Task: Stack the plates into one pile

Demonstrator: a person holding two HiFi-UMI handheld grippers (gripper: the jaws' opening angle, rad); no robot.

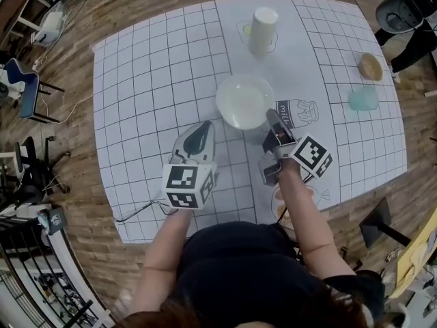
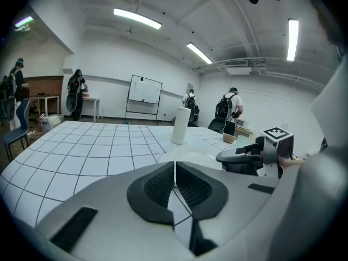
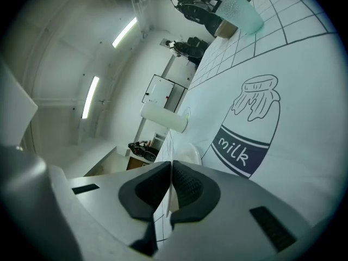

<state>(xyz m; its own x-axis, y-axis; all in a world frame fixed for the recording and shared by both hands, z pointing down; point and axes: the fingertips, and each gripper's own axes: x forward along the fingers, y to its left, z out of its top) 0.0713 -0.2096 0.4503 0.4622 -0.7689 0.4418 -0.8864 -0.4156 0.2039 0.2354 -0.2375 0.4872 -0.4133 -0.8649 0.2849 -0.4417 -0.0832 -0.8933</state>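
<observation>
Both forearms reach out from 6 o'clock, each tool tipped slightly downward. The left tongs [image 1: 205, 130] are pressed together and empty. The right tongs [image 1: 272, 117], rolled on their side, are also pressed together, clamping nothing. The worktop [image 1: 150, 80] wears a white gridded sheet above a plank floor [image 1: 102, 5], and a whiteboard [image 2: 144, 95] stands by the far wall. The white plate [image 1: 244, 101] lies mid-sheet, with the right tips at its 5 o'clock rim and the left tongs apart at 7 o'clock. A second plate [image 1: 277, 202] sits half hidden under the right forearm.
</observation>
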